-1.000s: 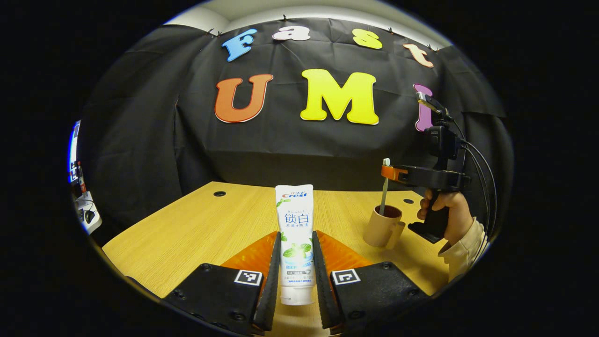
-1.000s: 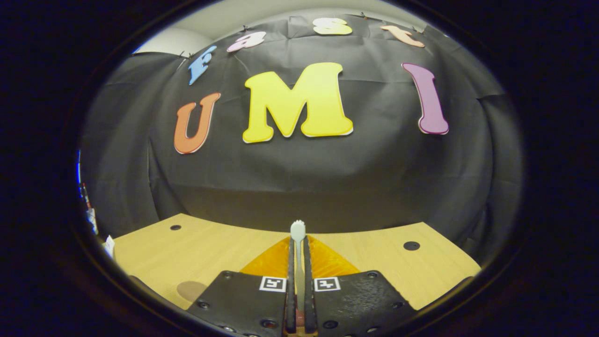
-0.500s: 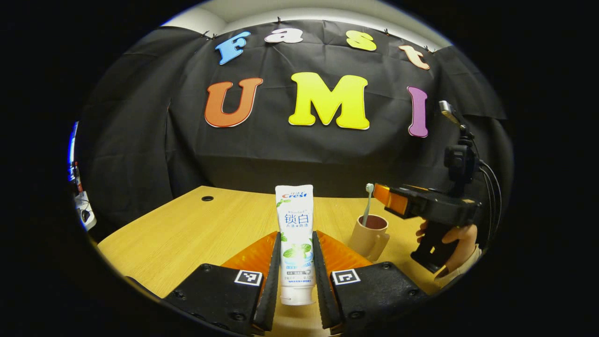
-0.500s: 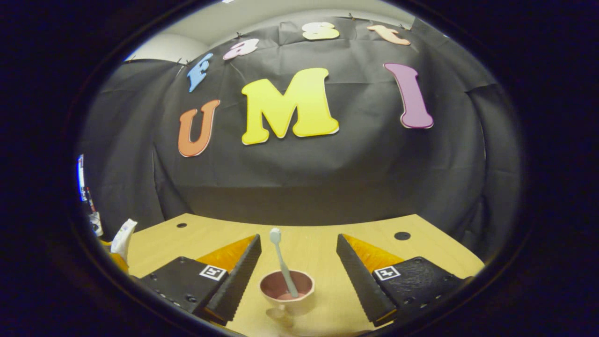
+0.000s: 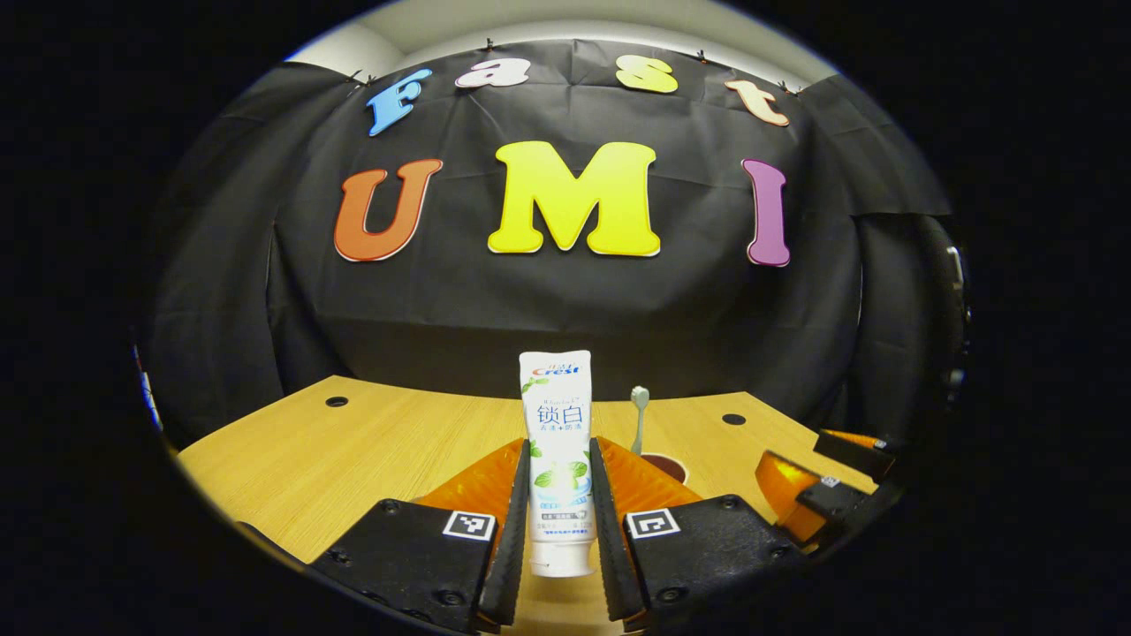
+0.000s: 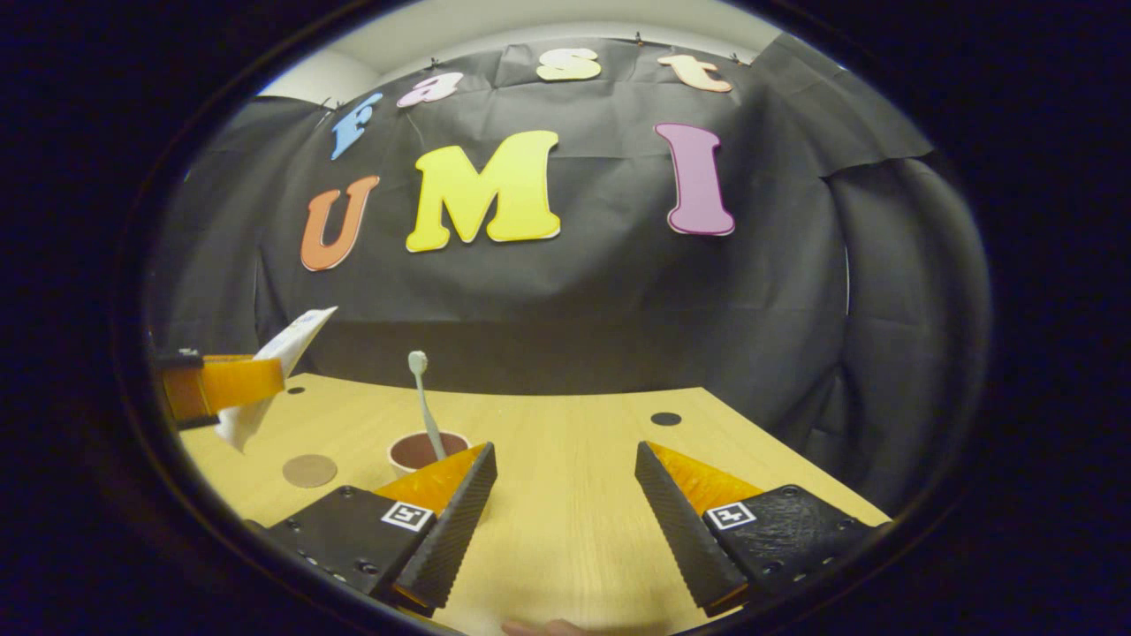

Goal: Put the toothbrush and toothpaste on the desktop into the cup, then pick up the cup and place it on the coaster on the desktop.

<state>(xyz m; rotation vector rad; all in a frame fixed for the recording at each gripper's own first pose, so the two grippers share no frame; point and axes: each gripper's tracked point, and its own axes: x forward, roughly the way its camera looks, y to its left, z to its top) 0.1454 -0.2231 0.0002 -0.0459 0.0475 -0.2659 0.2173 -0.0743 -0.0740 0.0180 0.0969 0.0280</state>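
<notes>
Desktop (image 5: pixel 371 442) of pale wood spreads out under both my tools. In the left gripper view, my left gripper (image 5: pixel 558 521) clamps the toothpaste tube (image 5: pixel 557 442) upright between both fingers, cap end down and flat crimped end up, lifted off the wood. Just right of the tube and farther back, the toothbrush (image 5: pixel 638 415) stands with its bristle head up in the cup (image 5: pixel 667 464), whose dark inside peeks over my right-hand finger. Farther right, at the edge, my right gripper (image 5: pixel 826 495) shows low over the table.

In the right gripper view, my left gripper (image 6: pixel 221 384) shows at far left with the toothpaste tube (image 6: pixel 287 349) pinched in it, tilted, above the table. Below it the round brown coaster (image 6: pixel 309 470) lies flat on the desktop (image 6: pixel 574 495), bare. Just right of the coaster, apart from it, the cup (image 6: pixel 424 450) sits with the toothbrush (image 6: pixel 424 402) leaning in it, partly behind my finger. My right gripper (image 6: pixel 565 512) is spread wide, holding nothing, with bare wood between its fingers.
</notes>
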